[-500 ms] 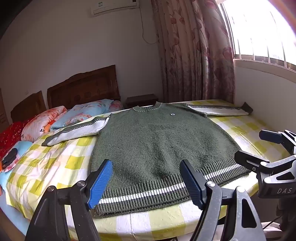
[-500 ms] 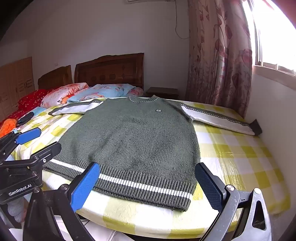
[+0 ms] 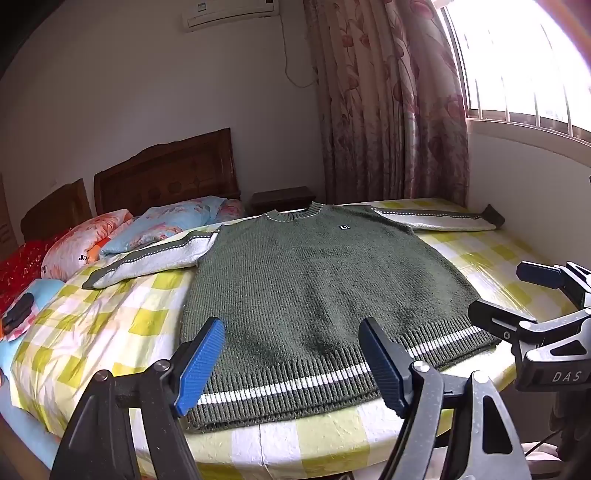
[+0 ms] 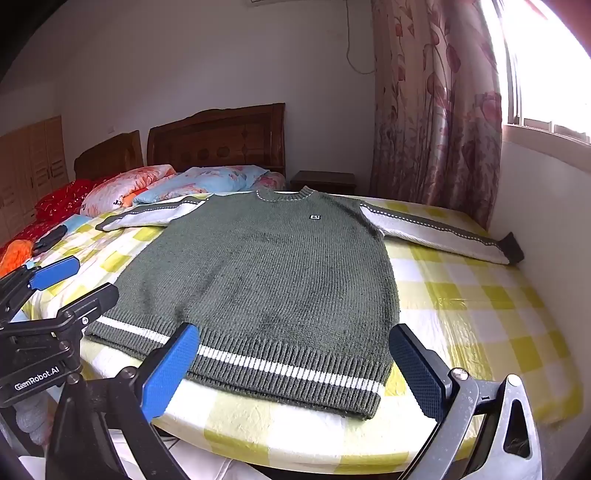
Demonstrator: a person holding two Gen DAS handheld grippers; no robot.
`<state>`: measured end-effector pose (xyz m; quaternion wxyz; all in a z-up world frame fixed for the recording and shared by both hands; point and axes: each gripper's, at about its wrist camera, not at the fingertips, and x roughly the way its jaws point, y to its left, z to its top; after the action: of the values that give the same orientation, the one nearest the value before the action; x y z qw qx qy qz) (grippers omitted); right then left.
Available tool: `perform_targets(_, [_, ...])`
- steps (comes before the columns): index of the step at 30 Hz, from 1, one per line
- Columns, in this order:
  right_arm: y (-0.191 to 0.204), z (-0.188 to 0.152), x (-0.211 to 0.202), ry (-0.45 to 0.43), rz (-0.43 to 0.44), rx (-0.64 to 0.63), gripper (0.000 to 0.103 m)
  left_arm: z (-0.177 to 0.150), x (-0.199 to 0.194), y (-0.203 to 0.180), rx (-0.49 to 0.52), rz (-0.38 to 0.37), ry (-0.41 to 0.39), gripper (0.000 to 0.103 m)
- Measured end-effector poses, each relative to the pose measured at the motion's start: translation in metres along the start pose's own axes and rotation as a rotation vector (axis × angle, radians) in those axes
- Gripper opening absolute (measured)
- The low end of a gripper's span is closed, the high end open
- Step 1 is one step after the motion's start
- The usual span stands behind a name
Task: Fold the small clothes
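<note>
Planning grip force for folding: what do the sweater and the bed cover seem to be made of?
Sweater: chunky knit, probably wool or acrylic; matte, with visible ribbed hem and stitch rows. Bed cover: yellow-and-white check, possibly plastic-coated or a smooth sheet; it shows glossy highlights and fine crinkles, so likely slippery.

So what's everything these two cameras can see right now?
sweater: one, dark green with white hem stripe and white sleeves, spread flat on the bed
bed sheet: one, yellow and white check, under the sweater
pillows: several, floral blue, pink and red, at the headboards
headboards: two, dark wood, against the wall
nightstand: one, dark, beside the bed
curtain: one, pink floral, by the window
air conditioner: one, white, high on the wall
left gripper: one, blue pads, open, above the hem
right gripper: one, blue pads, open, above the hem
</note>
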<state>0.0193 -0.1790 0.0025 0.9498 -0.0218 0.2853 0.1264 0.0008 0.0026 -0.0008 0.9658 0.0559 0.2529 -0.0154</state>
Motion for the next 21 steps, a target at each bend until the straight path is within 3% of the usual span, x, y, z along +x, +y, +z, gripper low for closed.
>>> perform_targets(21, [-0.0006,-0.0016,0.0033,0.017,0.006,0.019,0.103,-0.0027,-0.0001,0.0011,-0.012,-0.005,0.012,0.077])
